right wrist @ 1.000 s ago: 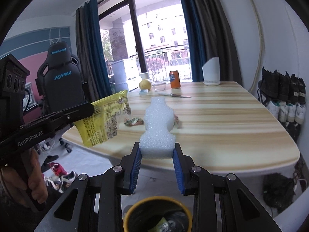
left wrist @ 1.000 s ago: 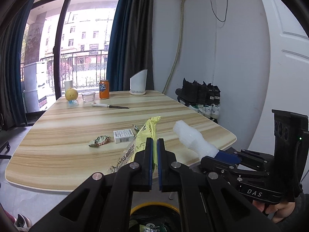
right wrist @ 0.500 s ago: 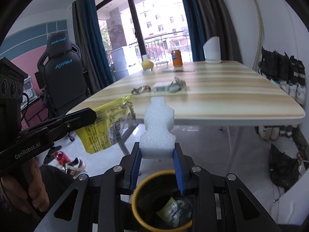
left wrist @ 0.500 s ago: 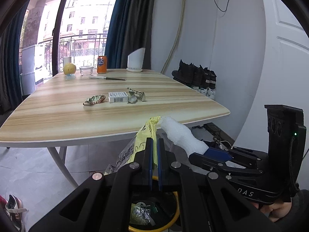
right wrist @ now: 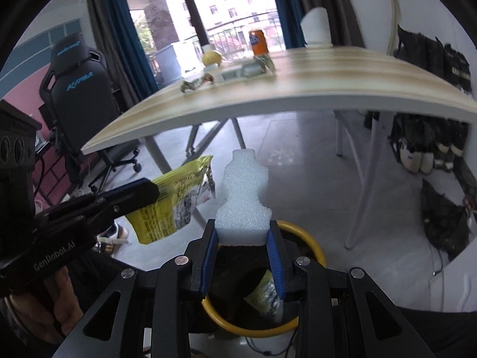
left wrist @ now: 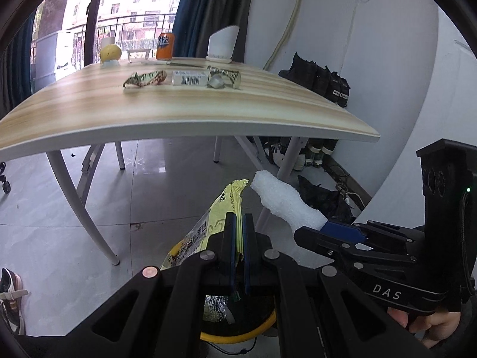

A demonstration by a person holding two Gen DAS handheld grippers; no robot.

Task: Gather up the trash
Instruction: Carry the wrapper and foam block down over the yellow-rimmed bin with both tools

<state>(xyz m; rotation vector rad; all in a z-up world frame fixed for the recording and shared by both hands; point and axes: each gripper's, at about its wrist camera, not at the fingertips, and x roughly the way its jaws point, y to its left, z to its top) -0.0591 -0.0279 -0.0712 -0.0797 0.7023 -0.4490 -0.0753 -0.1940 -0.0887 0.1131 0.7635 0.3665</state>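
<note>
Trash is being held in both claws over a black bin with a yellow rim (right wrist: 310,240) that is standing on the tiled floor beside the surface (left wrist: 190,110). The left claw (left wrist: 237,232) is pressed together on a yellow snack wrapper (left wrist: 222,208), pinching the thin packet between its blue pads; in the right wrist view the same wrapper (right wrist: 173,200) is hanging from that claw (right wrist: 155,191), printed side showing, just left of the bin. The right claw (right wrist: 242,238) is gripping a white foam block (right wrist: 243,200) by its base, the notched piece sticking up and forward from between the blue pads; from the left wrist view the foam (left wrist: 283,201) is lying just beside the wrapper's top edge, and whether the two touch cannot be told. Both items are sitting lower than the surface edge and above the bin mouth, where crumpled wrappers (right wrist: 263,294) are already lying inside. On the surface, more litter is waiting: a crumpled foil wrapper (left wrist: 145,78), a small white barcoded box (left wrist: 190,77) and another crumpled wrapper (left wrist: 224,77), all in a row. Farther back are standing an orange soda can (left wrist: 165,46), a yellow fruit (left wrist: 111,52) and a white holder (left wrist: 223,43). A black gaming chair (right wrist: 79,89) is standing beyond the surface's left end.
</note>
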